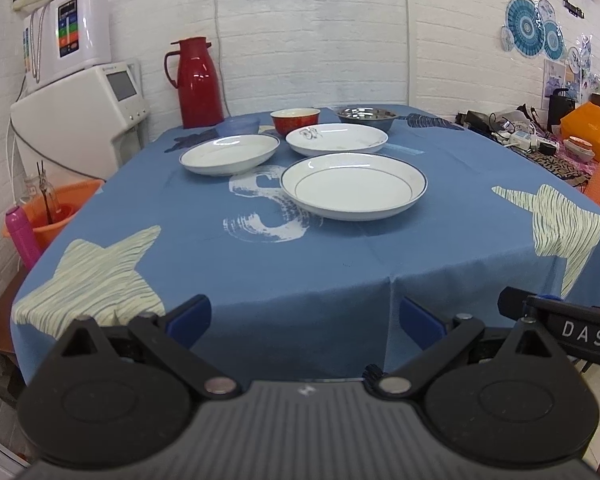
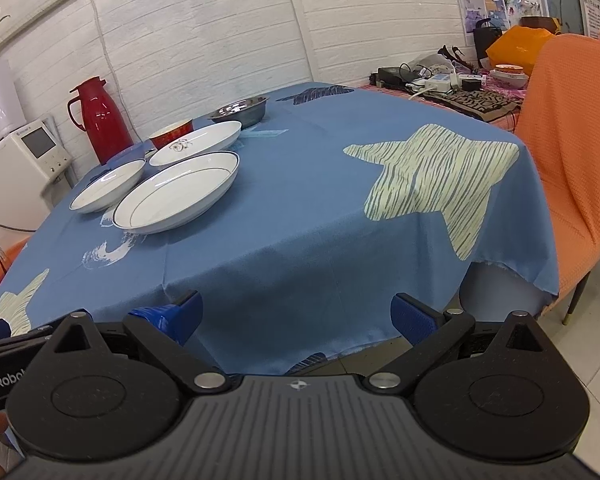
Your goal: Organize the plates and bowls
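Note:
Three white plates lie on the blue tablecloth [image 1: 300, 264]: a blue-rimmed plate [image 1: 353, 185] nearest, a plain plate [image 1: 229, 154] to its left, and a plate with a small print [image 1: 337, 140] behind. At the far edge stand a red bowl [image 1: 295, 120], a translucent blue bowl [image 1: 238, 125] and a steel bowl [image 1: 366, 117]. My left gripper [image 1: 305, 316] hangs open at the table's near edge, well short of the plates. My right gripper [image 2: 296, 312] is open too, off the near right side; the blue-rimmed plate [image 2: 176, 192] is far to its left.
A red thermos jug [image 1: 195, 82] stands at the back left beside white appliances [image 1: 80, 120]. An orange basin [image 1: 56, 212] sits left of the table. An orange-covered chair [image 2: 572, 160] stands on the right. A cluttered side table [image 2: 452, 84] lies behind.

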